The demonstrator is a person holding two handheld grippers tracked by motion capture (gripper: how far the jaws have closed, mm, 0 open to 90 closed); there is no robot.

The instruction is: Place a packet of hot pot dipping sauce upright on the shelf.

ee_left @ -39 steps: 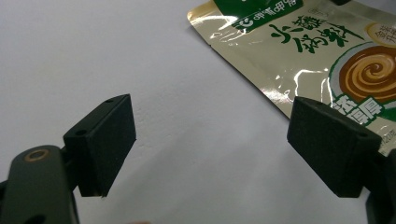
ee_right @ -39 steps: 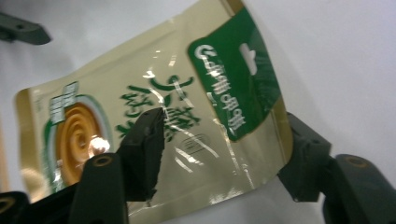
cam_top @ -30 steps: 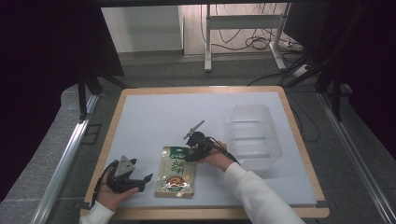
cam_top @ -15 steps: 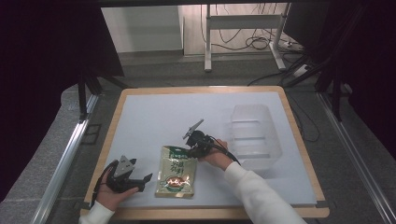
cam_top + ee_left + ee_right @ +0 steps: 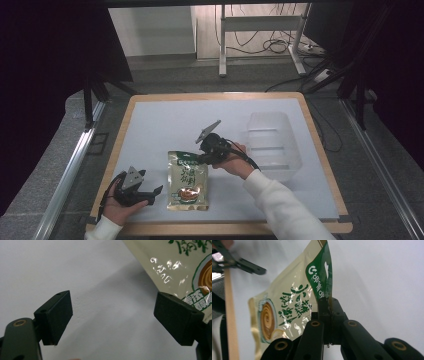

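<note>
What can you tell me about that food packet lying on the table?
The packet is a flat, glossy cream pouch with a green top band, green lettering and a round brown food picture. It lies on the white table near the front edge, its top pointing away from the person. The right gripper has its jaws shut on the top edge, which curls up there. The left gripper sits open just beside it, not touching.

A flat cream-coloured food pouch (image 5: 187,181) with a green top band, green lettering and a brown bowl picture lies lengthwise at the lower centre of the high view; its top right corner is lifted and curled; its glossy film (image 5: 287,307) catches light at the left of the right gripper view.
</note>
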